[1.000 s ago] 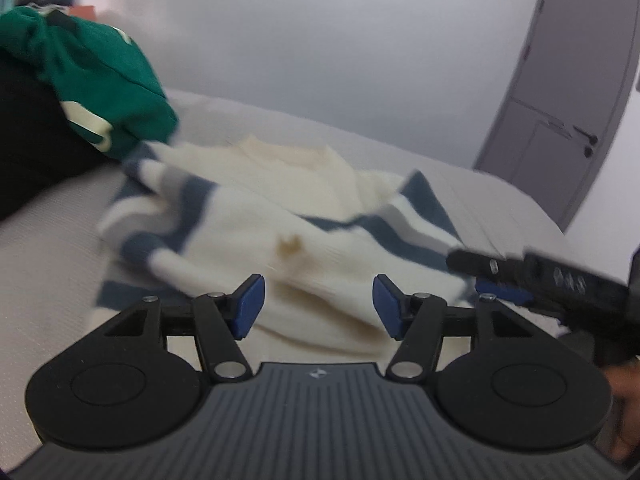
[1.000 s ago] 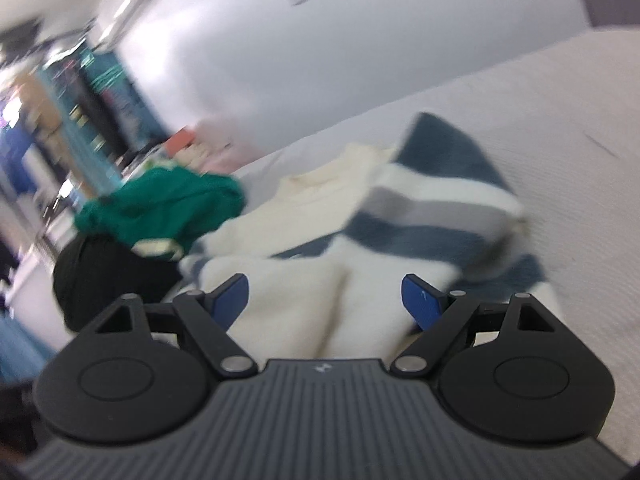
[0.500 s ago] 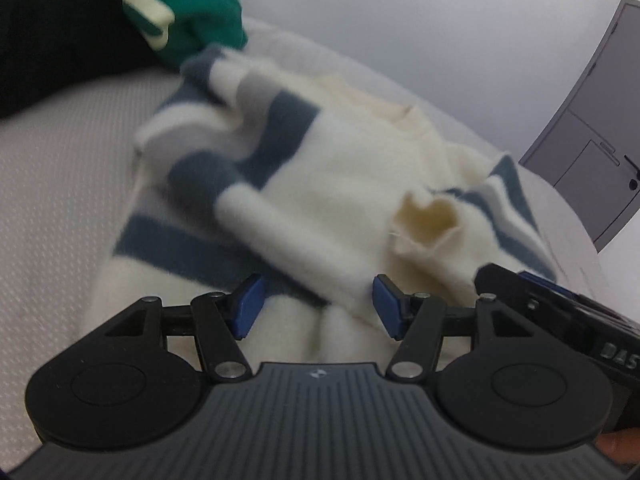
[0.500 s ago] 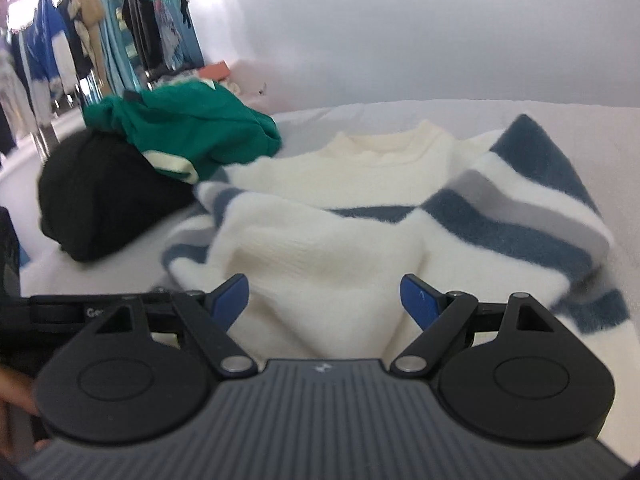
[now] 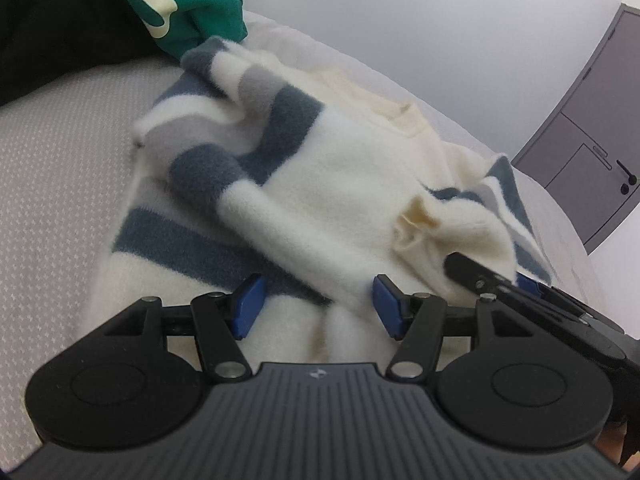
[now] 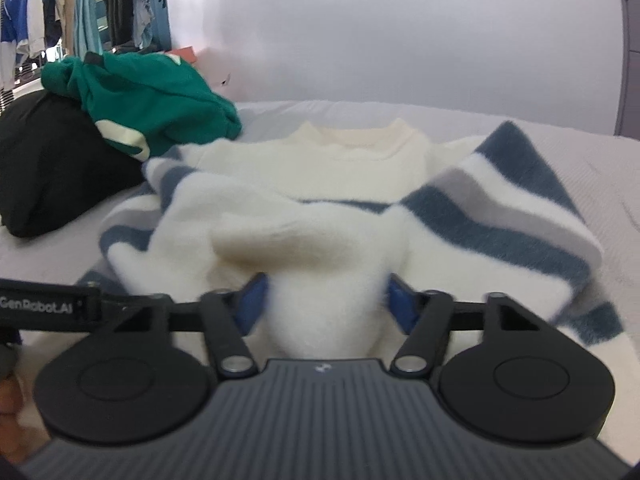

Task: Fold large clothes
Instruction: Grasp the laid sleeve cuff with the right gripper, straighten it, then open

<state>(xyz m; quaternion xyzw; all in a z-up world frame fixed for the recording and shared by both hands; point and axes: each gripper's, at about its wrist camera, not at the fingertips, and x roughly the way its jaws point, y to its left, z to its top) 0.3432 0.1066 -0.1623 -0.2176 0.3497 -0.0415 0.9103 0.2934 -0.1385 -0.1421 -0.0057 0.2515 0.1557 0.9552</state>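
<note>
Sweater (image 6: 320,184), cream with blue-grey stripes, crumpled on bed (image 5: 60,152); hem hidden behind both tongs. Green garment (image 6: 152,104) and black bundle (image 6: 52,168) heaped beside its left sleeve. Right tongs (image 6: 326,304) just closing, pads pressed on a cream fold. Left tongs (image 5: 316,306) released over fabric, lower than a second ago.

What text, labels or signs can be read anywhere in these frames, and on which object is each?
"GenRobot.AI": white lettering on the black bar of the left gripper, at the left edge of the right wrist view.
A small round logo on each gripper body: too small to read.
A cream marking on the green garment: only partly visible, not readable.
Nothing else is readable.
</note>
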